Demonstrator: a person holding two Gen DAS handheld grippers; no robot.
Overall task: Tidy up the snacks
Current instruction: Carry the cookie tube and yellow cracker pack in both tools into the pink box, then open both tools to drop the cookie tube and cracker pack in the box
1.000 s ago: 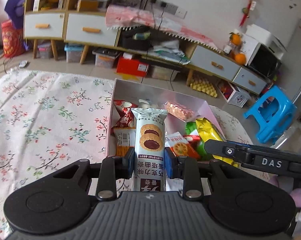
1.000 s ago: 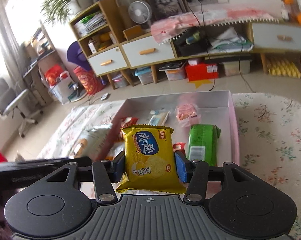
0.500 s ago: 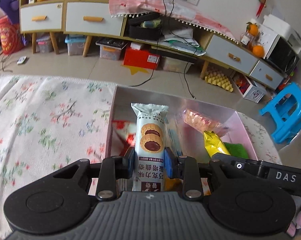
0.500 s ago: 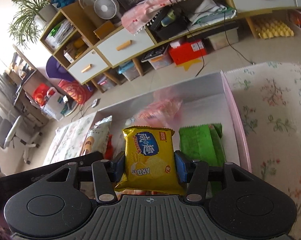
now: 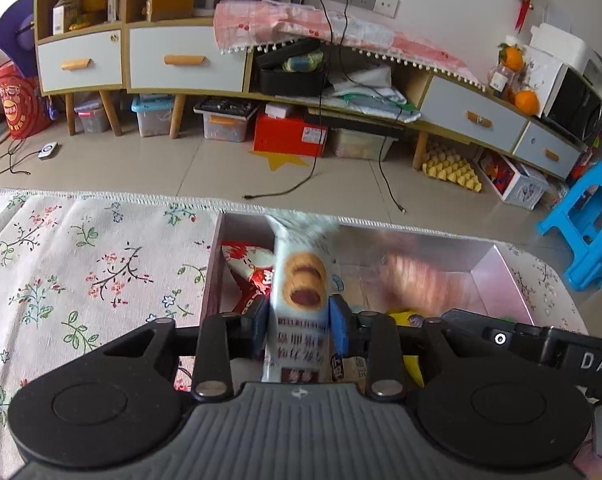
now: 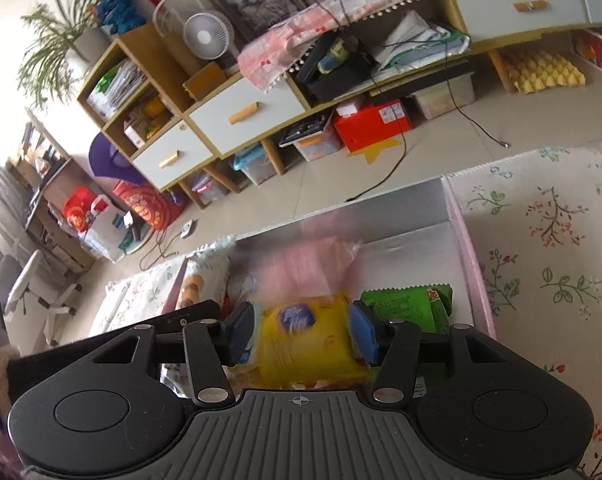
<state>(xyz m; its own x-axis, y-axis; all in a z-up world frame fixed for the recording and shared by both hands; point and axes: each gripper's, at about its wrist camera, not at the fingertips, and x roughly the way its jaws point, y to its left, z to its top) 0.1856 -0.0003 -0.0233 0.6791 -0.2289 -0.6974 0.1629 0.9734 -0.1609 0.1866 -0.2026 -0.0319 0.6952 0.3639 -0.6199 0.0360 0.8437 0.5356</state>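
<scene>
Both grippers releasing snacks over the box [image 5: 497, 258]

Left gripper [image 5: 299, 326] and right gripper [image 6: 303, 330] jaws just opening, cookie pack [image 5: 301, 292] and yellow chip bag [image 6: 305, 340] slipping free between them; widen fully, then lift clear.

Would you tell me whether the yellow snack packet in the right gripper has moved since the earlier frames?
Yes. The yellow snack packet has dropped lower between the opening right gripper fingers, toward the pink box.

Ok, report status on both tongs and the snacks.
Both tongs just opening. Left tongs around cookie pack, right tongs around yellow chip bag. Both over pink box. Nothing blocking.
</scene>
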